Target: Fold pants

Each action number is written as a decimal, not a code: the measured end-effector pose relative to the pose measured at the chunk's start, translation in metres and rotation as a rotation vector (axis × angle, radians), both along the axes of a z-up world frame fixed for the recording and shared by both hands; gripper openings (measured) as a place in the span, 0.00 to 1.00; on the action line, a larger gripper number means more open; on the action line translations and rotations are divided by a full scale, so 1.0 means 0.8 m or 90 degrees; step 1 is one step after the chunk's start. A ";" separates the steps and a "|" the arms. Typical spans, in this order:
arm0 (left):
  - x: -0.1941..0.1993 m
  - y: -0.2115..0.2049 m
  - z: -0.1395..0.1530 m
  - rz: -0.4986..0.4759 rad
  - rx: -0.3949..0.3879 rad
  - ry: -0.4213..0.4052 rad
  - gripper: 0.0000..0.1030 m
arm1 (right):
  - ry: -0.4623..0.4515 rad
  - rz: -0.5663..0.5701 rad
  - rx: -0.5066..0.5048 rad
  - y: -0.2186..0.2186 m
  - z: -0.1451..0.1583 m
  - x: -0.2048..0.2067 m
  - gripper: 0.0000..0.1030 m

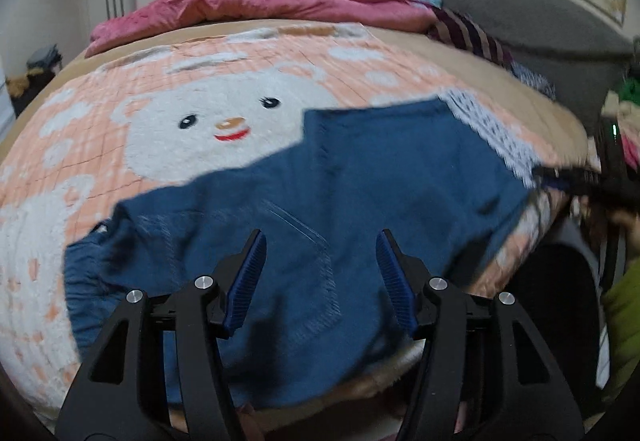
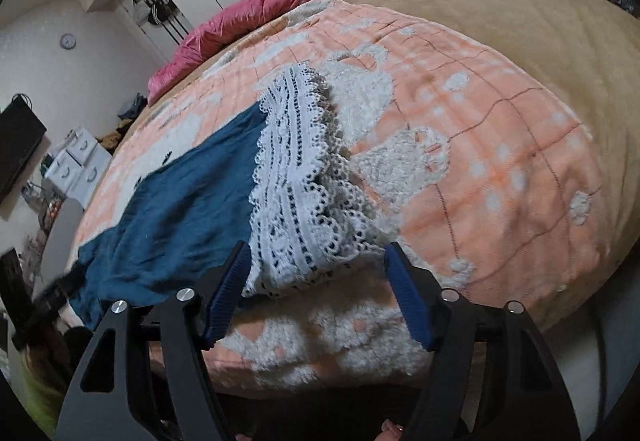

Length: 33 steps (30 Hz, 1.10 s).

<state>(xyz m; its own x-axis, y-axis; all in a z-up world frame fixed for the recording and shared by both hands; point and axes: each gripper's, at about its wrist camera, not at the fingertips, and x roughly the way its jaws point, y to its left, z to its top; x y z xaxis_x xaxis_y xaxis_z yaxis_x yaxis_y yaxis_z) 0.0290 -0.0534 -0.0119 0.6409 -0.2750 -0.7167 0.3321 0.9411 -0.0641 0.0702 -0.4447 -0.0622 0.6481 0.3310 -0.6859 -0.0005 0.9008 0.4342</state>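
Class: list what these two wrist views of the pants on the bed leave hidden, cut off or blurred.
- Left wrist view: the near edge of the blue pants is hidden behind the left gripper.
- Same view: the right gripper is a dark blur at the edge.
- Right wrist view: the pants' far end runs off left, blurred; lace hem clear.

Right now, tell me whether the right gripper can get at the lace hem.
Probably yes. The right gripper is open, and the lace hem lies just ahead of it on the blanket, nothing covering it.
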 end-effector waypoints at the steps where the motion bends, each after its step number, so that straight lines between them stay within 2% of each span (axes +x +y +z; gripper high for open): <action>1: -0.003 -0.010 -0.006 -0.014 0.004 0.005 0.48 | -0.003 0.000 -0.005 0.002 0.002 0.001 0.52; 3: -0.010 -0.028 -0.016 -0.031 0.031 -0.001 0.48 | -0.012 0.012 -0.003 0.006 0.006 0.003 0.50; 4: -0.013 -0.036 -0.020 -0.043 0.044 -0.005 0.48 | -0.014 0.015 -0.002 0.007 0.007 0.003 0.42; 9: -0.011 -0.051 -0.045 -0.053 0.088 0.008 0.48 | -0.003 0.020 -0.004 0.009 -0.004 0.013 0.40; 11: -0.009 -0.046 -0.050 -0.042 0.091 0.020 0.48 | -0.009 0.010 -0.001 0.004 -0.008 0.012 0.29; 14: -0.011 -0.041 -0.047 -0.041 0.086 0.024 0.48 | -0.046 0.021 -0.014 0.001 0.008 0.000 0.20; 16: -0.014 -0.036 -0.046 -0.041 0.078 0.037 0.48 | -0.044 0.029 -0.043 -0.006 0.016 -0.005 0.20; 18: -0.015 -0.029 -0.050 -0.039 0.076 0.051 0.49 | -0.018 0.019 -0.070 -0.015 0.007 -0.001 0.20; 20: -0.014 -0.024 -0.052 -0.036 0.073 0.059 0.49 | 0.009 0.014 -0.033 -0.027 -0.014 0.007 0.21; 24: -0.016 -0.012 -0.044 -0.026 0.062 0.068 0.49 | 0.004 0.006 0.000 -0.036 -0.017 0.002 0.23; 28: -0.033 0.014 -0.022 -0.013 0.010 0.064 0.55 | -0.012 0.000 -0.039 -0.036 -0.001 -0.011 0.33; 30: -0.040 0.025 -0.011 0.004 0.009 0.048 0.57 | -0.015 -0.019 -0.051 -0.037 0.007 -0.019 0.38; 33: -0.044 0.033 0.010 0.019 0.021 0.014 0.61 | -0.053 -0.046 -0.098 -0.030 0.030 -0.035 0.38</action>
<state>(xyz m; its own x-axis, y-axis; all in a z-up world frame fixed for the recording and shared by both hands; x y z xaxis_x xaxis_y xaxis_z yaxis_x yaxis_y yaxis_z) -0.0065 -0.0271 -0.0036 0.6326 -0.2320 -0.7389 0.3021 0.9524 -0.0403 0.0419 -0.4684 -0.0381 0.7227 0.1772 -0.6681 0.0359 0.9557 0.2922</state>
